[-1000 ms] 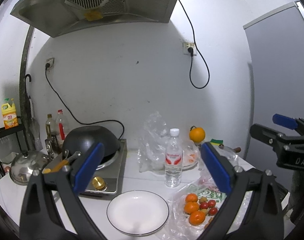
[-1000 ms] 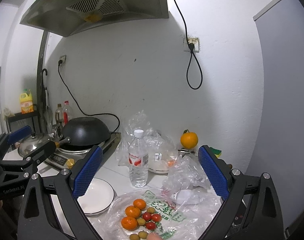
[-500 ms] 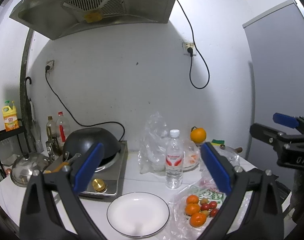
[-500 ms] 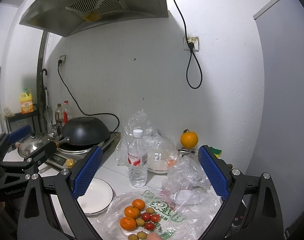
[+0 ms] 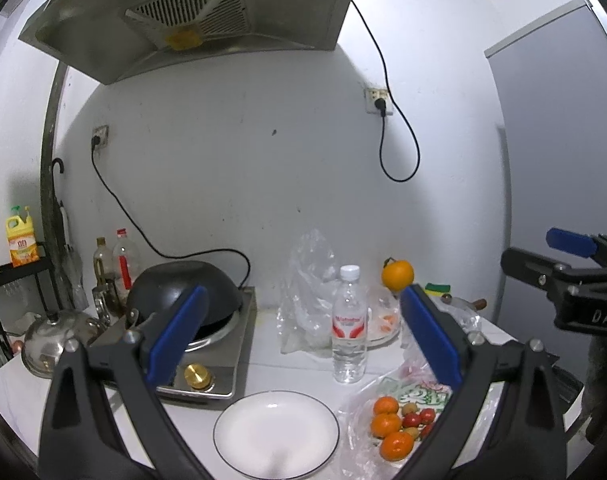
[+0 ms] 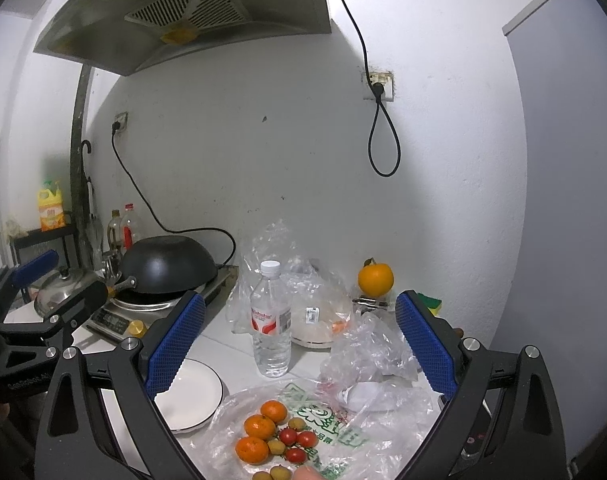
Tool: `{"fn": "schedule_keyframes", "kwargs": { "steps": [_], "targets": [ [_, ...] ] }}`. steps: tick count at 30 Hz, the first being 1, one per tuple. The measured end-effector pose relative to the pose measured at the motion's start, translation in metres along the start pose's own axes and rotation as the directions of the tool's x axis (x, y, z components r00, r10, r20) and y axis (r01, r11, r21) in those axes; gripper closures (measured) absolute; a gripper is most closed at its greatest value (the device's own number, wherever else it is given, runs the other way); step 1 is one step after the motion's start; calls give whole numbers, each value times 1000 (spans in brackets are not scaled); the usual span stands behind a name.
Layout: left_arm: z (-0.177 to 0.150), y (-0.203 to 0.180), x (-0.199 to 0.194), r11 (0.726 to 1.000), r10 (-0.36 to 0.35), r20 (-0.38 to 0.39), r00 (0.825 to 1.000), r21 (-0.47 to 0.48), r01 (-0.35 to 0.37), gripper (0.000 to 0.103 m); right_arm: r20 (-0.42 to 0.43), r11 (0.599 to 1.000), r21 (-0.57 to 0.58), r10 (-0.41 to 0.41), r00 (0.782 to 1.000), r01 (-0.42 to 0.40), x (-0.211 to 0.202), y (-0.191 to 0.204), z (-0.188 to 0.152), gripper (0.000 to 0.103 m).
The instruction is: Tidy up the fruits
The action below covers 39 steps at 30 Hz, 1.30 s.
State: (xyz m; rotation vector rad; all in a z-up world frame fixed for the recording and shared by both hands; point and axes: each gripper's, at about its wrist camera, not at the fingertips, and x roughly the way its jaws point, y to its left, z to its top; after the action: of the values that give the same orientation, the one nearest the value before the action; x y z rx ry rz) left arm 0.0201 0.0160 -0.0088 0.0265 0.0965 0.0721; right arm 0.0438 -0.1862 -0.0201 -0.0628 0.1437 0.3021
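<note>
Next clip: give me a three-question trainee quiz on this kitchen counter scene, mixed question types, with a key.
1. True or false: the white plate already holds fruit.
2. Multiple choice: the tangerines and cherry tomatoes lie on (A) the white plate, (B) a clear plastic bag, (C) the black wok.
3. Fill in: the left gripper and right gripper are both ____, holding nothing.

Key: 1 false; 2 B; 3 open.
</note>
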Motion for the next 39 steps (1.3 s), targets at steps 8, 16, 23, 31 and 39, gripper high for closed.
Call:
{"fn": "schedule_keyframes", "kwargs": {
  "steps": [8,16,23,31,39],
  "targets": [
    [-6,-3,5,1000,-12,-28,1000,4,12,5,-33,1000,10,1,999,-1,7,-4,-4,5],
    [-7,-7,9,1000,-18,-38,999,5,18,5,-44,999,30,12,999,-10,10,-7,-5,5],
    [-11,-12,14,999,-29,-71,997,19,31,5,-62,999,33,22,998,-20,13,-14,-8,5],
    [-40,-37,31,994,-36,-191,981,90,54,5,-187,999,46,30,982,-22,23,-37,-46,5],
    [-79,-74,46,984,-77,-311,947,127,122,5,-267,998,63,26,963,-9,27,-62,-90,5]
  ]
}}
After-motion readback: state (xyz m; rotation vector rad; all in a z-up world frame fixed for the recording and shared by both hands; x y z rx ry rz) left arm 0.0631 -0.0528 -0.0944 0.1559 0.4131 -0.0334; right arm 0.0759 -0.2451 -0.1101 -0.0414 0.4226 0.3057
